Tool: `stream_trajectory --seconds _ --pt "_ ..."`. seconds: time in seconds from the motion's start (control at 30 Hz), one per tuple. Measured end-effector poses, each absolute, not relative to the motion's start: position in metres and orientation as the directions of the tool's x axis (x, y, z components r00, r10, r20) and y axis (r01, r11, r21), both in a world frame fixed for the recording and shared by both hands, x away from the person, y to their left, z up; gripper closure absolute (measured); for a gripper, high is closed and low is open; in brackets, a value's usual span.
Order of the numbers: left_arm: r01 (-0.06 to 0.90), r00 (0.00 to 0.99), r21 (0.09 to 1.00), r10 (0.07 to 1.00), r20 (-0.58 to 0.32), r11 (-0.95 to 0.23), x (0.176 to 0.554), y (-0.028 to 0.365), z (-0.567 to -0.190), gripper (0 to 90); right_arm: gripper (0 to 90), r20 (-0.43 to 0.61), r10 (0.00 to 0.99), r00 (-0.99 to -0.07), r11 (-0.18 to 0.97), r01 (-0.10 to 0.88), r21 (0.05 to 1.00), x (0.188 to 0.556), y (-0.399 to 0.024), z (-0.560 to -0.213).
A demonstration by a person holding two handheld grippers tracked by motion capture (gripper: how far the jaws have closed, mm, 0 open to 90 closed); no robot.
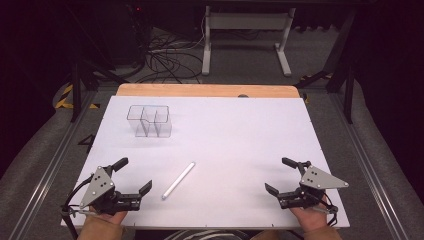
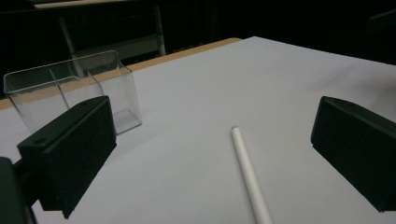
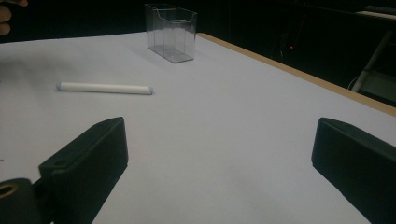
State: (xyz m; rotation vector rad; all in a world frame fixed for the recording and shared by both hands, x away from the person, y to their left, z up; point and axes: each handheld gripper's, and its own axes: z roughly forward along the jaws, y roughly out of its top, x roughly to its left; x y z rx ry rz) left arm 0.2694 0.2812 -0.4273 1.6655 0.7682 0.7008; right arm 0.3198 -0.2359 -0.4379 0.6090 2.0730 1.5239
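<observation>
Two grippers, left gripper and right gripper, jaws apart, empty, at near table edge. White stick between them. Clear divided container far-left; partitions plain from high view.

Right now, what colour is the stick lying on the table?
White, with small bluish tips. The stick shows best in the right gripper view.

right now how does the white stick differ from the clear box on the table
The white stick lies flat on the table, near the person's edge between the left tongs and right tongs; the clear box stands upright farther back on the left. The stick is opaque, thin and round; the box is see-through, squarish, with dividers inside. Both rest free, untouched by either open tongs.
</observation>
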Motion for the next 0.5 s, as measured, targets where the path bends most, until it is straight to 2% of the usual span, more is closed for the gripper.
stream_trajectory --seconds 0.2,0.5 --pt "0.119 0.613 0.971 0.785 0.094 -0.209 0.2696 0.2788 -0.4269 1.6 4.4 -0.123 0.615 -0.779 0.274 0.065 0.96 0.3197 -0.2373 -0.4384" --pt "0.115 0.615 0.972 0.783 0.094 -0.207 0.2708 0.2783 -0.4261 2.1 4.8 -0.121 0.609 -0.784 0.279 0.07 0.958 0.3202 -0.2363 -0.4399"
